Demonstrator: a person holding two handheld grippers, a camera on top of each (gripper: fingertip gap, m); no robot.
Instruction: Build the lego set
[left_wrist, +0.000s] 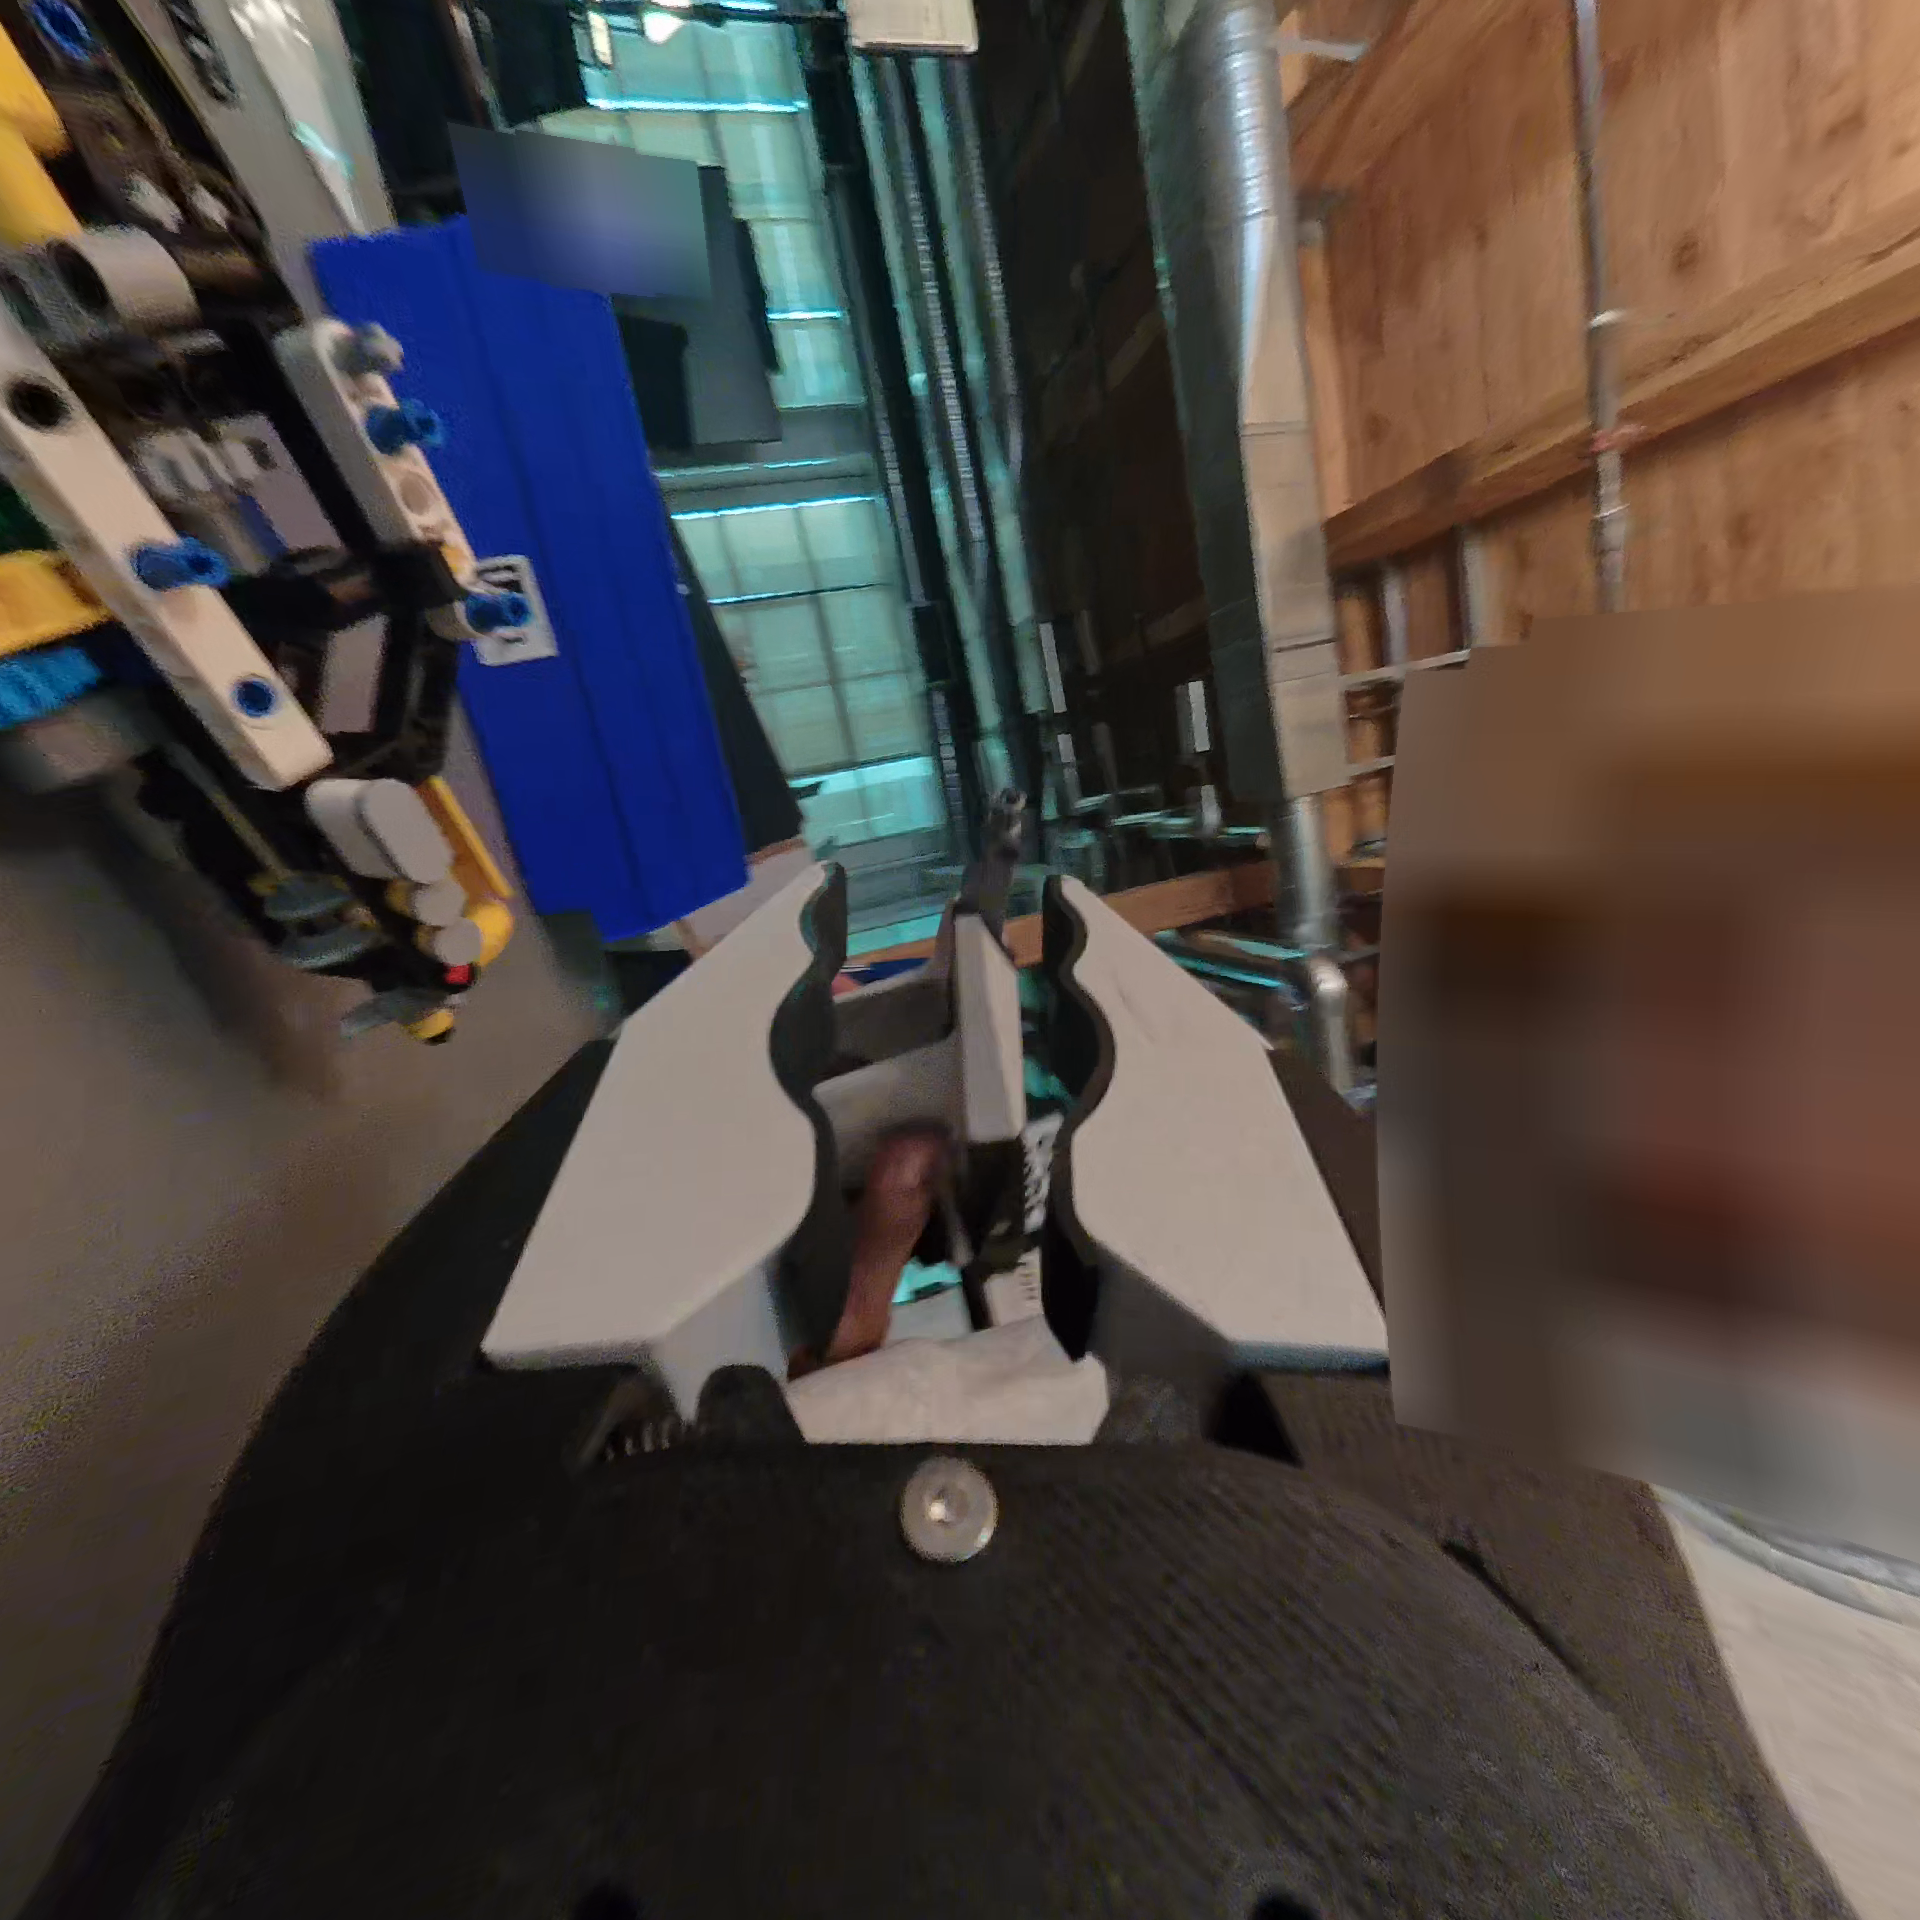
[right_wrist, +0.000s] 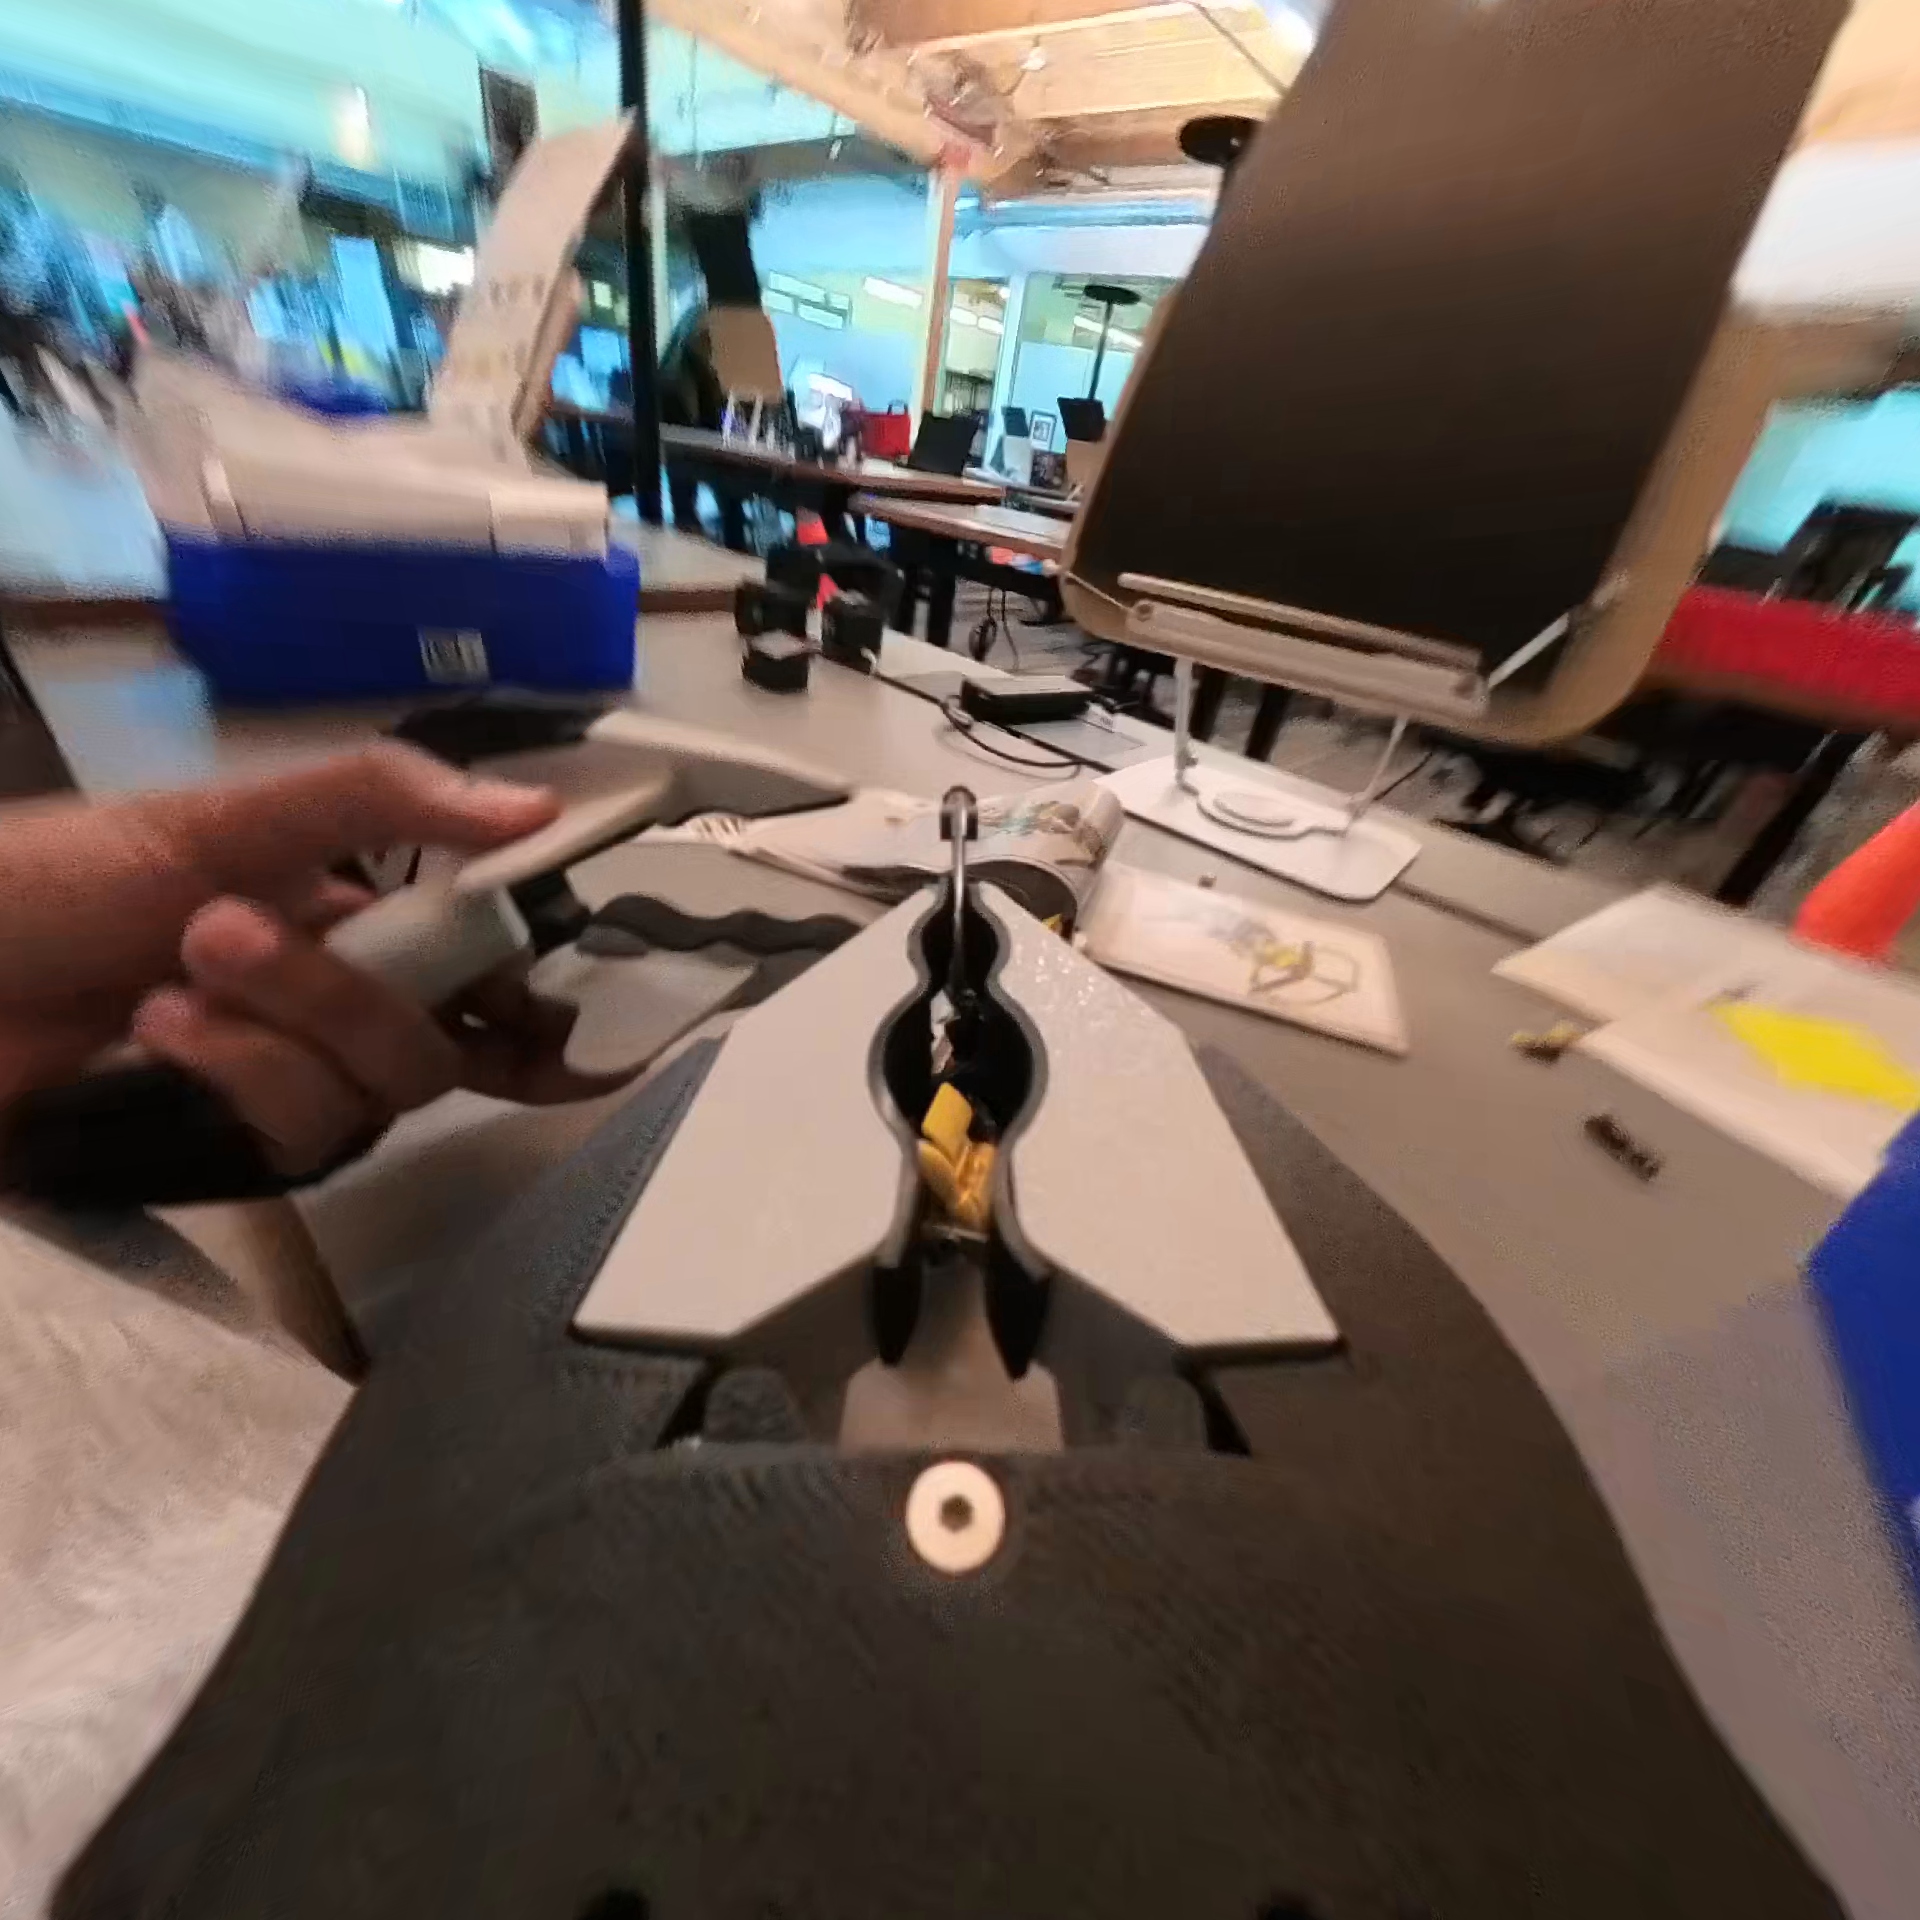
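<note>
My right gripper (right_wrist: 956, 906) is shut on a small lego assembly (right_wrist: 956, 1148). Yellow parts sit deep between its pads, and a thin black piece with a grey tip (right_wrist: 957, 821) sticks out past the fingertips. My left gripper (left_wrist: 940, 894) is open and holds nothing. Through its gap I see a white and black bar of the other gripper (left_wrist: 982, 1039) and a person's finger (left_wrist: 894, 1226). The large lego model (left_wrist: 260, 623), with white beams, blue pins, and black and yellow parts, hangs at the upper left of the left wrist view. The left gripper also shows in the right wrist view (right_wrist: 665, 935), held by a hand (right_wrist: 208, 935).
A blue bin (right_wrist: 405, 613) stands at the back left of the grey table (right_wrist: 1351, 1195). A tablet on a white stand (right_wrist: 1403, 416) is at the back right. An instruction booklet (right_wrist: 1039, 831), paper sheets (right_wrist: 1247, 956) and small loose pieces (right_wrist: 1621, 1143) lie ahead. An orange cone (right_wrist: 1870, 883) is at the right. Left and right tips are no more than a few centimetres apart.
</note>
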